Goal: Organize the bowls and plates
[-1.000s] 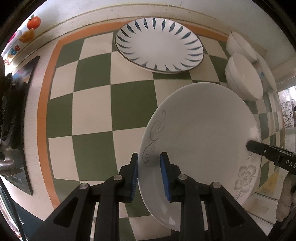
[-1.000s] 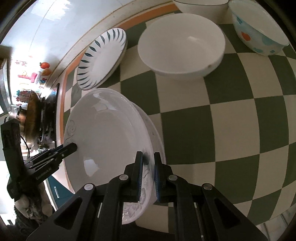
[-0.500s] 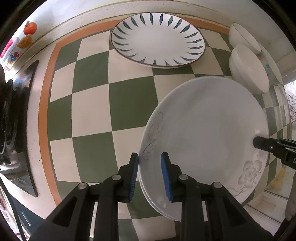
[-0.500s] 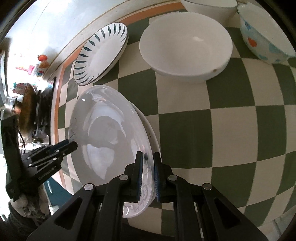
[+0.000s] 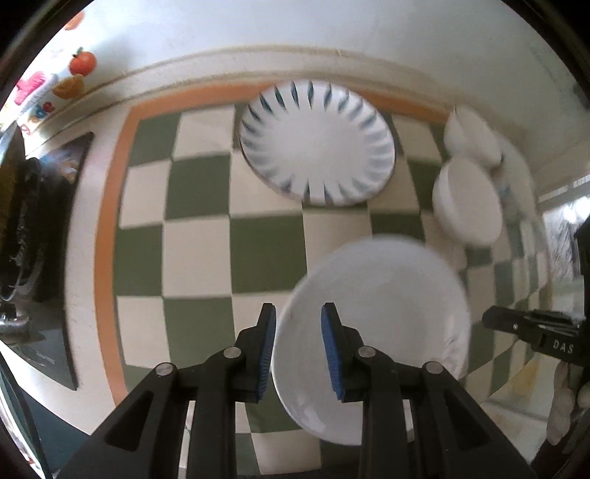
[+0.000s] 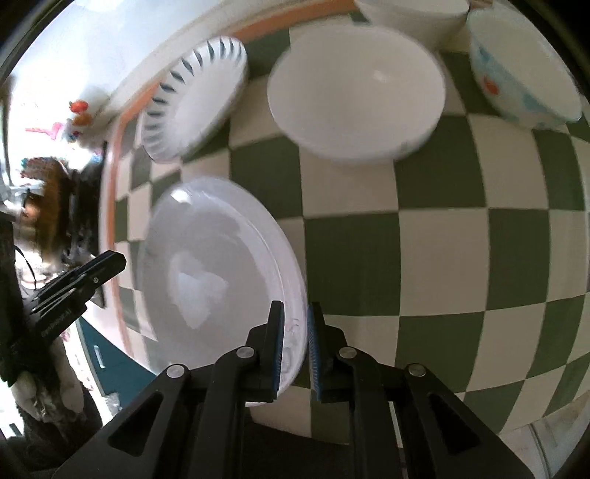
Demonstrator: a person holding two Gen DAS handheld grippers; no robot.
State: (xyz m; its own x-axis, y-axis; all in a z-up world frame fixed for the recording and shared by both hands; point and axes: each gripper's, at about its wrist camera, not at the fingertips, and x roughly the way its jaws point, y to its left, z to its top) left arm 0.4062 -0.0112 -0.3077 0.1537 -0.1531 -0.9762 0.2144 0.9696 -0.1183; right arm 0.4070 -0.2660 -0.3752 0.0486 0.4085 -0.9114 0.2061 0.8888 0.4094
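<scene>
The right gripper (image 6: 295, 346) is closing its two black fingers with blue ribbed pads (image 6: 279, 346) on the near rim of a round white ceramic plate (image 6: 217, 265); the rim is passing between the pads with almost no gap, though blur is hiding the exact contact. The left gripper (image 5: 298, 353) is standing with its fingers apart, the blue pads (image 5: 268, 353) on both sides of the same plate's opposite rim (image 5: 372, 331), and a clear space is showing on the right side, so it is not pressing the plate. In the left wrist view the tip of the right gripper (image 5: 531, 328) is appearing just past the plate's far edge, while its body is cut off by the picture border.

The plate is being held tilted above the green and cream checkered tabletop (image 6: 442, 258), and its shiny face is giving pale reflections. Any painted pattern on it is hard to make out, because both pictures are blurred by motion.

Farther away, a white plate with dark blue leaf strokes around the rim (image 5: 317, 143) is lying near the orange border of the table. To its right a plain white bowl (image 6: 357, 92) is sitting on the table, and beside it a bowl with red and blue marks (image 6: 523, 70) is partly cut off. Another white bowl behind them (image 6: 409, 14) is showing only its lower part
</scene>
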